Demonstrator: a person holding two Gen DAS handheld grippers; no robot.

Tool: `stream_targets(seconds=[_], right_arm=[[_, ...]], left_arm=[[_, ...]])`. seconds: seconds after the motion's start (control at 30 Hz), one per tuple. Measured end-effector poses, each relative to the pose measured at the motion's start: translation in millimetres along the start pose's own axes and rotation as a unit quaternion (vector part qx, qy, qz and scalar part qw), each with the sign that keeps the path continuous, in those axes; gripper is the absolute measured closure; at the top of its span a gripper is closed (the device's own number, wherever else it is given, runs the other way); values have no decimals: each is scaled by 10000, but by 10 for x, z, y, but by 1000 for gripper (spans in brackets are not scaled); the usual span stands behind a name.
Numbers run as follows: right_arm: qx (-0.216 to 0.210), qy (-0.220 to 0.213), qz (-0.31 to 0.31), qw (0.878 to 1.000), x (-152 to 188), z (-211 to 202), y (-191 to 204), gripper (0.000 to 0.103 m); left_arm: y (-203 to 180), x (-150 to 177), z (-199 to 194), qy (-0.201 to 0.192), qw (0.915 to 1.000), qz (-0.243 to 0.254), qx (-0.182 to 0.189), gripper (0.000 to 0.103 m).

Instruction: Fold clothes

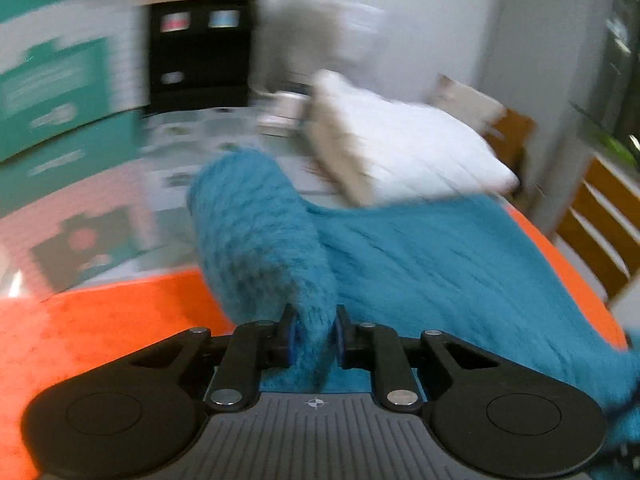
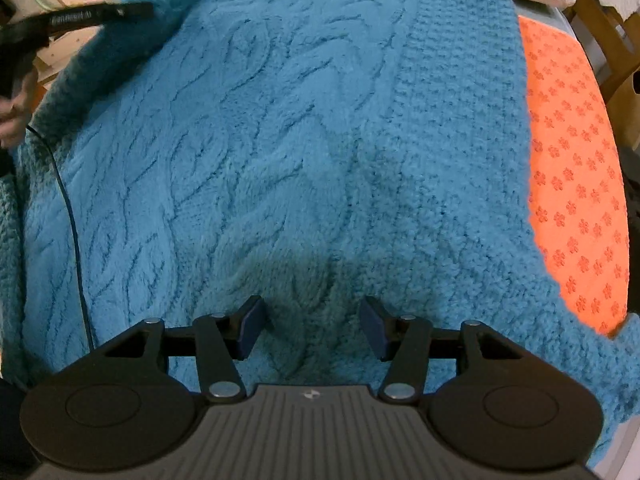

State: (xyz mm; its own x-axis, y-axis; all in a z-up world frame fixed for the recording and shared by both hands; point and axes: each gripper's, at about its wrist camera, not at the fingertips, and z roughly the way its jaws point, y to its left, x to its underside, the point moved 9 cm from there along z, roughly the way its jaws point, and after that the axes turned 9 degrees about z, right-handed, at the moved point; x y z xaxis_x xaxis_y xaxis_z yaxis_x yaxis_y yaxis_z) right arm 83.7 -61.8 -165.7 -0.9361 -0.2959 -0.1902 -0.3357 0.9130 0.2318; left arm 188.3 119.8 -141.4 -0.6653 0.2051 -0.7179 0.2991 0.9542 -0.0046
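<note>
A fluffy teal cable-knit sweater (image 2: 280, 140) lies spread over an orange patterned cloth (image 2: 576, 184). In the left wrist view my left gripper (image 1: 314, 338) is shut on a thick roll of the teal sweater (image 1: 260, 232), a sleeve or side part, lifted above the orange cloth (image 1: 100, 328). The rest of the sweater stretches away to the right. My right gripper (image 2: 312, 330) hovers open just over the sweater's body, nothing between its blue pads (image 2: 250, 330). The left gripper's black body (image 2: 80, 16) shows at the upper left of the right wrist view, with a hand (image 2: 14, 116) beneath it.
A white quilted pillow (image 1: 400, 148) lies beyond the sweater. Wooden chair slats (image 1: 600, 216) stand at the right. A black cable (image 2: 68, 208) runs over the sweater's left side. A teal and pink patterned floor mat (image 1: 72, 216) and a dark cabinet (image 1: 200, 52) lie further off.
</note>
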Motion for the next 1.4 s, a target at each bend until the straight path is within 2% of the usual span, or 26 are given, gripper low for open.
stream_targets(seconds=[0.1, 0.37, 0.43, 0.6, 0.7, 0.8, 0.87, 0.97, 1.07, 1.13, 1.17, 1.2, 1.4], right_arm=[[-4, -10, -54, 10000, 0, -3, 14, 40], [-25, -70, -43, 10000, 10, -8, 15, 40], [-26, -86, -46, 9999, 12, -7, 14, 39], [-31, -115, -38, 9999, 22, -9, 13, 38], [-32, -128, -31, 9999, 31, -18, 8, 38], [-40, -140, -8, 9999, 37, -13, 8, 37], [-45, -148, 5, 9999, 41, -10, 11, 36], [-42, -157, -5, 9999, 45, -4, 12, 35], [-51, -175, 15, 9998, 53, -1, 7, 35], [-52, -184, 21, 9998, 60, 2, 9, 35], [-52, -187, 21, 9998, 63, 4, 10, 34], [-50, -188, 16, 9998, 68, 6, 12, 34], [-25, -175, -14, 9998, 74, 7, 13, 34]], left_arm=[[-354, 12, -51, -18, 9990, 416, 165, 79], [-328, -91, -154, -153, 9994, 307, 103, 77], [-322, -117, -180, -187, 9994, 280, 87, 73], [-305, -181, -246, -272, 9994, 211, 48, 46], [-95, -207, -252, -226, 9994, 179, -208, 39], [192, -158, -151, 32, 9992, 34, -398, 34], [352, -69, -33, 315, 9990, -204, -246, 34], [420, 43, 92, 555, 9969, -501, 249, 34], [419, 92, 138, 544, 9939, -711, 640, 35], [429, 74, 114, 405, 9943, -758, 638, 55], [460, 41, 68, 296, 9953, -762, 522, 75], [491, 8, 21, 187, 9961, -767, 406, 83], [677, -191, -279, -469, 9953, -790, -292, 88]])
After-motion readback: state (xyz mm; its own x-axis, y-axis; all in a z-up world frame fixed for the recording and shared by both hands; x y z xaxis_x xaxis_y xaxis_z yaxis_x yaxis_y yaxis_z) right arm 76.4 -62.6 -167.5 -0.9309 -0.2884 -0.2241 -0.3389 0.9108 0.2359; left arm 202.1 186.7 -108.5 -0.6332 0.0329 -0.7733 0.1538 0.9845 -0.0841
